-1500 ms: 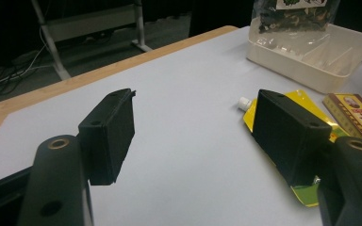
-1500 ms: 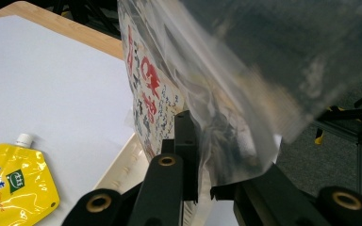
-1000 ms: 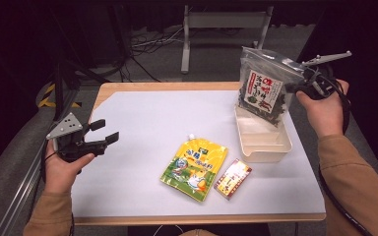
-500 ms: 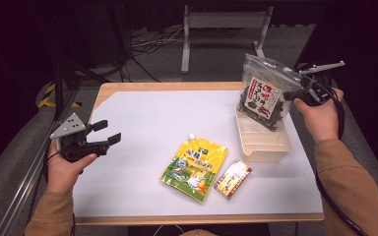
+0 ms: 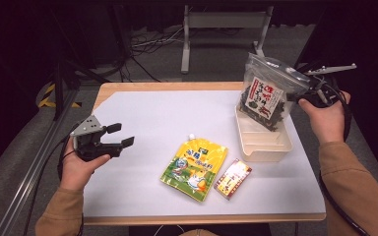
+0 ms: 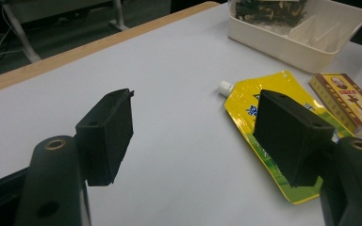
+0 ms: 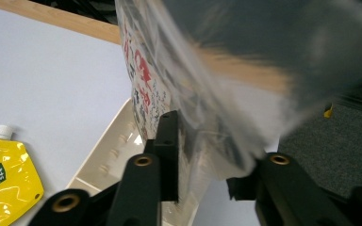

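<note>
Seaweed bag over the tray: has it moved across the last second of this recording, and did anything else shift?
The right tool, shut on the seaweed bag, has lowered it toward the cream tray; its bottom edge now sits lower over the tray's far end. The left tool stays open, nearly where it was. The yellow pouch, small box and tray lie unmoved.

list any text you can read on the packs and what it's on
Seaweed bag, held in the right gripper: red and black characters, too blurred to read.
Yellow spout pouch: printed characters and a green logo, too small.
Small box: red print, unreadable.
No text reads clearly.
</note>
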{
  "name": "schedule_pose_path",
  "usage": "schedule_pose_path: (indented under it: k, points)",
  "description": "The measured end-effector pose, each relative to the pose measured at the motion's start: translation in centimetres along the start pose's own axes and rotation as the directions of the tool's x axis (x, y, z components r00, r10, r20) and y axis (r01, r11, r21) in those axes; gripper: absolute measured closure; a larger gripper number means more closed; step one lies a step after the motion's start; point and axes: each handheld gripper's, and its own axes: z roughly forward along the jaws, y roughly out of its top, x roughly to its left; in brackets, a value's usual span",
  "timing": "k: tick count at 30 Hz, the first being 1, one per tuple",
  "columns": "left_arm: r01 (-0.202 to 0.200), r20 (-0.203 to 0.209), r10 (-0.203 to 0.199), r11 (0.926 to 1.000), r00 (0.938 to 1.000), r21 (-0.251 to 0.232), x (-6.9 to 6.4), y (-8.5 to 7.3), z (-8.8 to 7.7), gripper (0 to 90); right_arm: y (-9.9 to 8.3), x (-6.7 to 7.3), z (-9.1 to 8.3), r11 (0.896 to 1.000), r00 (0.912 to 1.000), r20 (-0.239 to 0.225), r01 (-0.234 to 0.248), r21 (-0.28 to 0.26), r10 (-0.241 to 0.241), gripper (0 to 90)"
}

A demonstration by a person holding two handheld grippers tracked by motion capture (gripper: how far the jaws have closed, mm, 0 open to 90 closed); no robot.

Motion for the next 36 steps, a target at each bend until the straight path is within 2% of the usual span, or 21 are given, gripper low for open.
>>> schedule_pose_path:
  k: [2,3,6,7,11,16,17,18,24,32,36]
  points:
    - [-0.006,0.008,0.006,1.0,1.0,0.004,-0.1,0.1,0.3,29.4,-0.1,-0.1,-0.3,1.0,1.0,-0.005,-0.002,-0.013,0.002,58.6]
    - [-0.006,0.008,0.006,1.0,1.0,0.004,-0.1,0.1,0.3,29.4,-0.1,-0.1,-0.3,1.0,1.0,-0.005,-0.002,-0.013,0.002,58.6]
    - [-0.006,0.018,0.006,0.9999,0.9998,0.01,-0.2,0.2,0.7,29.4,-0.3,-0.1,-0.7,1.0,0.9999,-0.009,0.005,-0.023,-0.006,51.1]
    - [-0.017,0.018,0.016,0.9998,0.9997,0.011,-0.3,0.2,0.9,29.4,-0.3,0.0,-0.8,1.0,0.9999,-0.011,0.006,-0.027,-0.006,49.6]
    - [-0.013,0.028,0.013,0.9997,0.9995,0.018,-0.5,0.4,1.3,29.4,-0.5,0.2,-1.4,0.999,0.9998,-0.014,0.017,-0.04,-0.017,44.6]
    - [-0.016,0.041,0.015,0.9997,0.999,0.018,-0.6,0.6,1.7,29.4,-0.8,0.3,-2.0,0.998,0.9996,-0.009,0.027,-0.048,-0.027,43.4]
    - [-0.029,0.042,0.028,0.9994,0.9987,0.018,-0.6,0.7,1.8,29.4,-0.8,0.4,-2.3,0.998,0.9994,-0.007,0.034,-0.053,-0.034,43.3]
    - [-0.018,0.047,0.017,0.9997,0.9987,0.02,-0.7,0.7,1.9,29.4,-0.9,0.5,-2.5,0.998,0.9993,-0.008,0.035,-0.056,-0.036,43.1]
    - [-0.036,0.06,0.035,0.9992,0.9976,0.018,-1.0,1.0,2.4,29.8,-1.7,1.1,-3.5,0.997,0.9984,0.001,0.056,-0.053,-0.057,42.3]
    - [-0.036,0.074,0.034,0.9988,0.9967,0.032,-1.6,1.2,3.2,29.9,-2.7,1.7,-5.0,0.994,0.997,-0.026,0.071,-0.083,-0.073,42.0]
    - [-0.028,0.09,0.025,0.999,0.9956,0.035,-1.9,1.3,3.6,30.4,-3.3,2.4,-5.6,0.991,0.994,-0.057,0.088,-0.1,-0.094,42.2]
